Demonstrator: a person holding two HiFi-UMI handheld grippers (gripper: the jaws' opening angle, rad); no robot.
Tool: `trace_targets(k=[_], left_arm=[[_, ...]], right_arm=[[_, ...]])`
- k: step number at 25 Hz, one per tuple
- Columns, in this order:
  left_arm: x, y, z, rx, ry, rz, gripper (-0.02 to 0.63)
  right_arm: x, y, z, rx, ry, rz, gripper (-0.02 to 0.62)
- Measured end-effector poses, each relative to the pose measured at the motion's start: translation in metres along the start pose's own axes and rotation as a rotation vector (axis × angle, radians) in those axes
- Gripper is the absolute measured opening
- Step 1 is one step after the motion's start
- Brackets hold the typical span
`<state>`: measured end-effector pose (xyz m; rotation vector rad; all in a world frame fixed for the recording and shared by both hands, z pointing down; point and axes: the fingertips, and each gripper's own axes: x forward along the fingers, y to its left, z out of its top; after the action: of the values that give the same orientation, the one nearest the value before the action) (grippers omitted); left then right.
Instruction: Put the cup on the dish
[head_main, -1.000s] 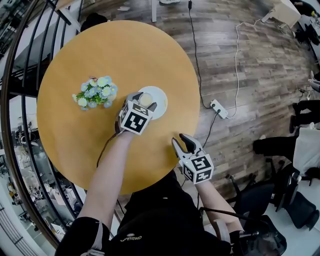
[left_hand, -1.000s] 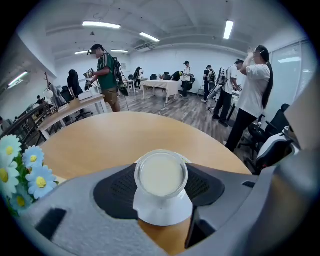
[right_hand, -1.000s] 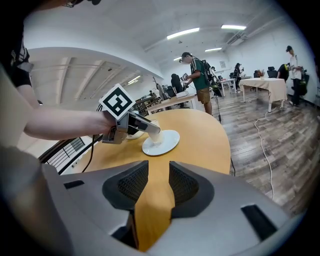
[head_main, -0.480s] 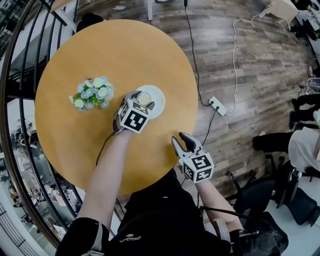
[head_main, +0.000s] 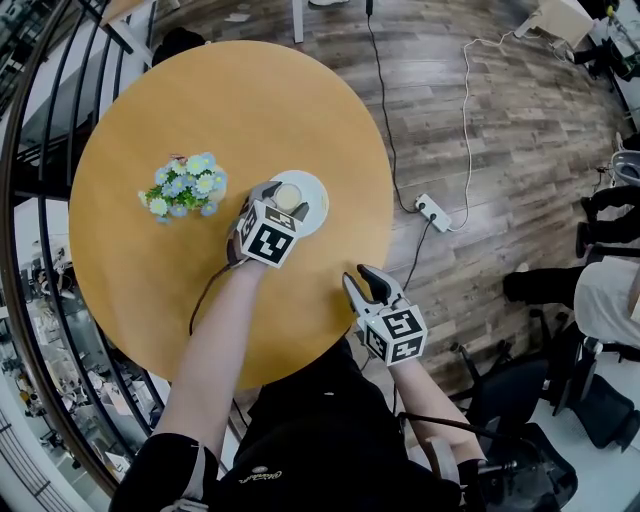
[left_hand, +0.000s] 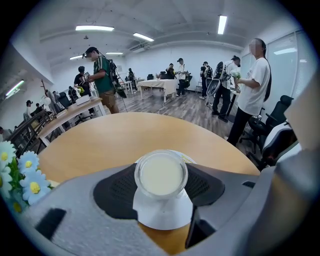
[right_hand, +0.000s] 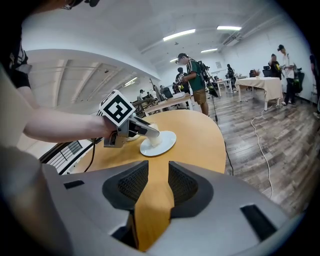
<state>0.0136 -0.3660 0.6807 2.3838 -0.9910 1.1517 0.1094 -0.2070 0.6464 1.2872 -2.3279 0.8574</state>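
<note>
**Item: cup on dish, held between the left jaws**

1. Left gripper (head_main: 287, 202). Points steeply down over the round wooden tabletop (head_main: 250, 110). Its 2 jaws stand fairly wide, 1 pad against each side of the cup (left_hand: 161, 174), so the cup is clasped between them.

2. Cup. Small, round and upright, with a clear rim and a pale inside. It sits squarely between the left jaws. In the right gripper view its base rests on the dish (left_hand: 162, 216).

3. Dish. White and round, flat on the tabletop. It lies directly beneath the left jaws and shows below and behind the cup, with its rim reaching out past both jaw tips.

4. Right gripper (head_main: 368, 284). Angled down over the near edge of the tabletop. Its 2 jaws are parted by a narrow gap that shows only bare wood, so it holds nothing. The dish and cup lie ahead of these jaws and a little to their left, well apart from them.

5. Flowers (head_main: 185, 185). A bunch of blue and white blooms on the tabletop, just to the left of the left jaws and clear of the dish.

6. Power strip (head_main: 433, 212). White, with its cable, on the wooden floor (head_main: 520, 130). It lies beyond the right jaws, off the tabletop.
</note>
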Motion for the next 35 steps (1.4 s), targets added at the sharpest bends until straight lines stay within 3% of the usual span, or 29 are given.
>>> trace_targets(k=[5,11,26,29,35], left_arm=[[0.001,0.0,0.001,-0.025,-0.021,-0.017,0.276],[0.001,-0.006,-0.002,-0.058,-0.04,-0.031,0.369],[-0.017,-0.01,-0.01,-0.114,-0.044,-0.06,0.373],[-0.023,-0.011,-0.013,-0.112,-0.034,-0.064,0.363],[-0.046,-0.011,-0.017,-0.132,-0.073,-0.014,0.229]], right_arm=[[-0.001,0.002,0.001,0.011,0.003,0.003,0.115],[-0.005,0.002,0.001,0.008,0.0,0.004,0.115],[-0.012,0.006,0.009,-0.029,-0.01,0.003,0.115],[-0.013,0.009,0.015,-0.042,-0.02,0.005,0.116],[-0.016,0.016,0.026,-0.068,-0.041,0.0,0.115]])
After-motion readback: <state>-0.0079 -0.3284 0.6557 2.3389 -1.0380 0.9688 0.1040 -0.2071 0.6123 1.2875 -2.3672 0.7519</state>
